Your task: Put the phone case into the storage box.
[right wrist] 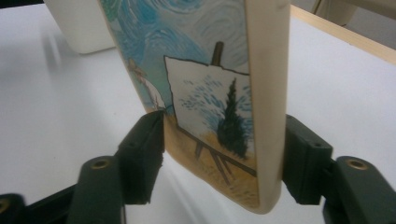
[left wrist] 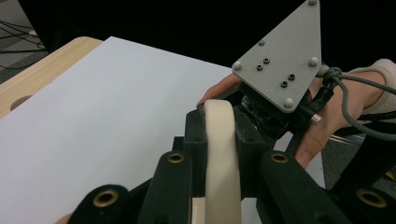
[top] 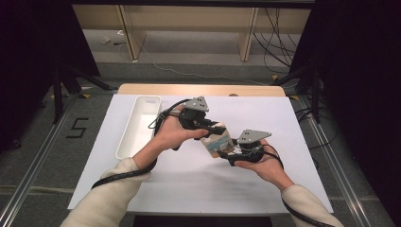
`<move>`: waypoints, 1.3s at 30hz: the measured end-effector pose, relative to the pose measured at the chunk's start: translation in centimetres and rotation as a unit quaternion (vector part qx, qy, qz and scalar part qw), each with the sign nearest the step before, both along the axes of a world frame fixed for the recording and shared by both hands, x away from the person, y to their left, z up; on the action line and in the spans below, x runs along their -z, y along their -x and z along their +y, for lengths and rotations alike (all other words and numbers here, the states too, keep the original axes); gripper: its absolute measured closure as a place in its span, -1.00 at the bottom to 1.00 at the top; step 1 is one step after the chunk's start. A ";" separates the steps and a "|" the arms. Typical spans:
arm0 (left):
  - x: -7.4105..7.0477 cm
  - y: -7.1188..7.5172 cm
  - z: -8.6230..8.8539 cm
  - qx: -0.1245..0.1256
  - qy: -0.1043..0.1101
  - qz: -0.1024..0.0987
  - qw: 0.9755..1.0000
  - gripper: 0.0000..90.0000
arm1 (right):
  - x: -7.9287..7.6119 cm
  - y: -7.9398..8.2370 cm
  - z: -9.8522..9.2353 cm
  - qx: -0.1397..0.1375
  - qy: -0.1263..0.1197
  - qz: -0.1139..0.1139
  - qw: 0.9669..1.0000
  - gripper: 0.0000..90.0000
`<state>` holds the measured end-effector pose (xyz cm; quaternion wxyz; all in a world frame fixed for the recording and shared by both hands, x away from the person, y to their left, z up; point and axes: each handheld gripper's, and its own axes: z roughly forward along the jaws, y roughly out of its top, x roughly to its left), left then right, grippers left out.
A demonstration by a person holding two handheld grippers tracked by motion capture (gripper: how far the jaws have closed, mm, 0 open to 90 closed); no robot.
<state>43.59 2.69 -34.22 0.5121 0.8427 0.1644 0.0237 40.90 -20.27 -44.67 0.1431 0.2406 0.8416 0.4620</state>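
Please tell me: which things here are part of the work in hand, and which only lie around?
In the work:
- painted case, held above the table
- left tool, shut on the case's edge
- right tool, its pads at both sides of the case

Lying around:
- white tray
- white sheet
- cables on the floor

Bright even light on white table (top: 265, 118), dark surroundings, soft shadows, gripper views blurred up close

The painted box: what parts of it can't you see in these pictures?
- Painted box, right gripper view: top cut off by the frame edge.
- High view: the left tool and right tool cover much of it; the picture is too small to read.
- Left gripper view: just its cream edge; black jaws hide the faces.
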 end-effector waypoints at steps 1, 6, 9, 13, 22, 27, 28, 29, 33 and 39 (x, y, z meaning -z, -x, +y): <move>0.0 0.0 0.0 0.000 -0.001 0.000 1.000 0.75 | 0.0 0.0 0.0 -0.001 -0.001 0.000 1.000 -0.04; -0.1 -0.1 0.2 0.002 0.006 0.000 1.000 0.75 | -0.1 -0.1 -0.2 -0.009 -0.004 0.006 1.000 0.14; -0.1 -0.1 0.3 0.001 0.009 0.001 1.000 0.75 | -0.2 -0.1 -0.3 -0.014 -0.004 0.006 1.000 0.20; -0.1 -0.2 0.4 0.006 0.024 -0.001 1.000 0.75 | -0.3 -0.1 -0.3 -0.026 -0.007 0.011 1.000 0.35; -0.8 -0.5 0.5 -0.036 0.049 -0.102 0.993 -0.08 | -0.7 0.2 -0.2 -0.055 -0.019 0.033 0.998 0.79; -1.0 -0.2 0.6 -0.069 0.056 -0.110 0.990 -0.60 | -0.8 0.3 -0.3 -0.037 -0.023 0.033 0.999 0.79; -1.0 -0.2 0.6 -0.069 0.056 -0.110 0.990 -0.67 | -0.8 0.3 -0.3 -0.037 -0.023 0.033 0.999 0.79; -0.9 0.1 0.7 -0.081 0.054 -0.109 0.989 -0.73 | -0.9 0.2 -0.3 -0.026 -0.030 0.034 0.999 0.79; -0.3 0.7 1.0 -0.109 0.060 -0.098 0.987 -0.93 | -1.0 0.4 -0.3 -0.007 -0.035 0.039 0.999 0.79; 1.1 1.3 1.3 -0.157 0.063 -0.089 0.982 -1.00 | -1.1 0.6 0.1 0.025 -0.043 0.033 0.998 0.79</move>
